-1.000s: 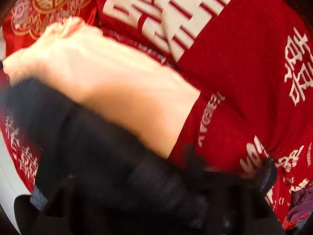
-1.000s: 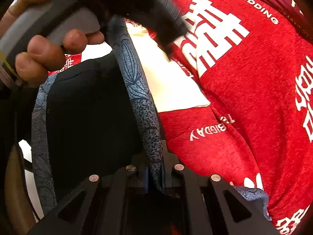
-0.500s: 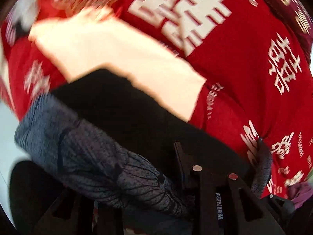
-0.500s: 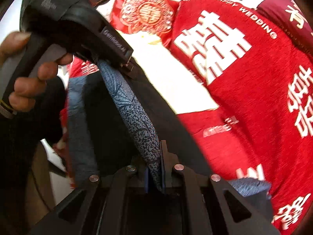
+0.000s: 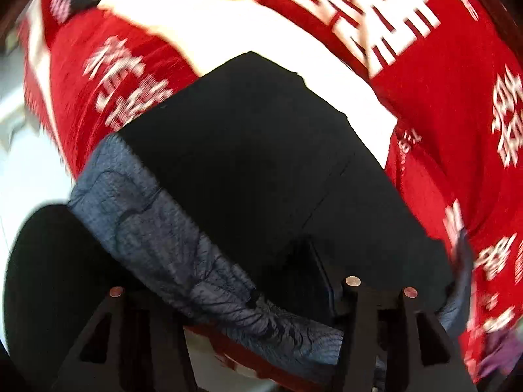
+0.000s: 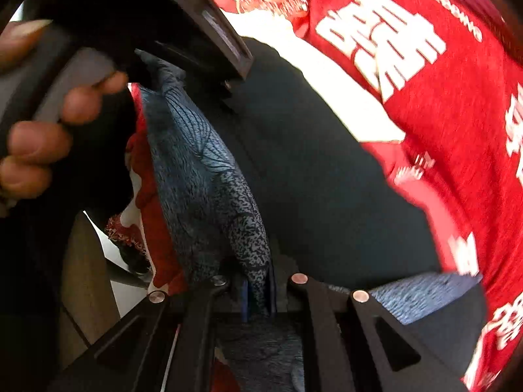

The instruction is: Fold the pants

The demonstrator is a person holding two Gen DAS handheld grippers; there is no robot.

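The pants [image 5: 261, 150] are black with a grey-blue patterned waistband [image 5: 170, 248]. They hang over a red bedspread. My left gripper [image 5: 235, 297] has its fingers spread wide, with the waistband draped between them. In the right wrist view the pants [image 6: 327, 179] spread forward, and my right gripper [image 6: 258, 290] is shut on the patterned waistband [image 6: 209, 189]. The left gripper's body [image 6: 183, 23] and the hand holding it [image 6: 36, 137] are at the top left, touching the same band.
A red bedspread [image 5: 441, 114] with white characters covers the bed; it also shows in the right wrist view [image 6: 457, 114]. A cream cloth [image 5: 228, 29] lies beyond the pants. The bed's edge and pale floor [image 5: 19, 150] are at the left.
The black pants have spread forward over the cream cloth and now cover more of it. My left gripper's fingers have opened. The right gripper keeps its hold on the waistband.
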